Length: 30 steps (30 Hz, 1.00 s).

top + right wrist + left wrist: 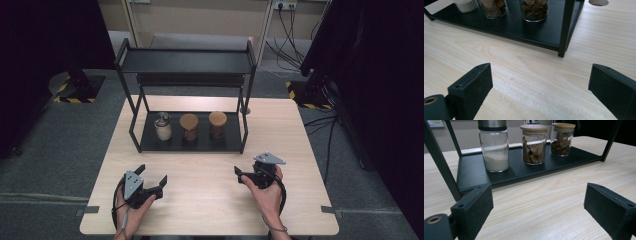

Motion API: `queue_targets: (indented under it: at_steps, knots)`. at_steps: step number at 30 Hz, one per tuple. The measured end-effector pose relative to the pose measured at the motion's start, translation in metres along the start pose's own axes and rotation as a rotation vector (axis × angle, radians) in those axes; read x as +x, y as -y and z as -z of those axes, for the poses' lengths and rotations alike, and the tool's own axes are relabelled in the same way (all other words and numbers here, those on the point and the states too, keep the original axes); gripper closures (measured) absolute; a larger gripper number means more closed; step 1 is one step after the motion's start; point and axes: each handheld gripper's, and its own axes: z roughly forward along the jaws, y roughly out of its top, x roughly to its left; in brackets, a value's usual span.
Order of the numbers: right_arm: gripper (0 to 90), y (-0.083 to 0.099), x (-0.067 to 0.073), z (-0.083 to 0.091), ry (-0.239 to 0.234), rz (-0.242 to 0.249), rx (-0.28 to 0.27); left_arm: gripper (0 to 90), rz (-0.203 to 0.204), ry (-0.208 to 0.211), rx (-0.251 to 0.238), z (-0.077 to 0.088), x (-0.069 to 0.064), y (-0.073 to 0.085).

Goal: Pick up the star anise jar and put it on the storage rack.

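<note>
1. High view: both tongs rest low over the desk (210,200), the left tongs (153,179) and right tongs (240,176) each with jaws apart and nothing between them.
2. Ahead of both tongs stands a black rack (190,142), its bottom shelf carrying three jars in a row.
3. Nearest ahead of the right tongs is the right-hand cork-lidded jar (534,8) of brown dried pieces; the middle jar (533,145) sits just beside it, and the metal-capped jar of white powder (494,147) stands straight ahead of the left tongs.
4. Judging by looks, the glass is stiff, smooth, slippery and breakable, moderately light. Clamp the straight wall mid-height, below the lid, which may lift off.
</note>
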Motion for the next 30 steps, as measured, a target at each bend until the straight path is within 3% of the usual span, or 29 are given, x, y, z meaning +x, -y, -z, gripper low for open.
queue_targets:
  at_steps: [21,30]
  knots:
    - [5.5,0.03,-0.018,0.018,0.036,-0.03,-0.03,8.1,0.002,-0.001,0.002,0.0,0.0,0.0]
    - [5.5,0.046,-0.021,0.017,0.043,-0.037,-0.044,8.1,0.001,-0.002,0.002,0.0,0.0,0.0]
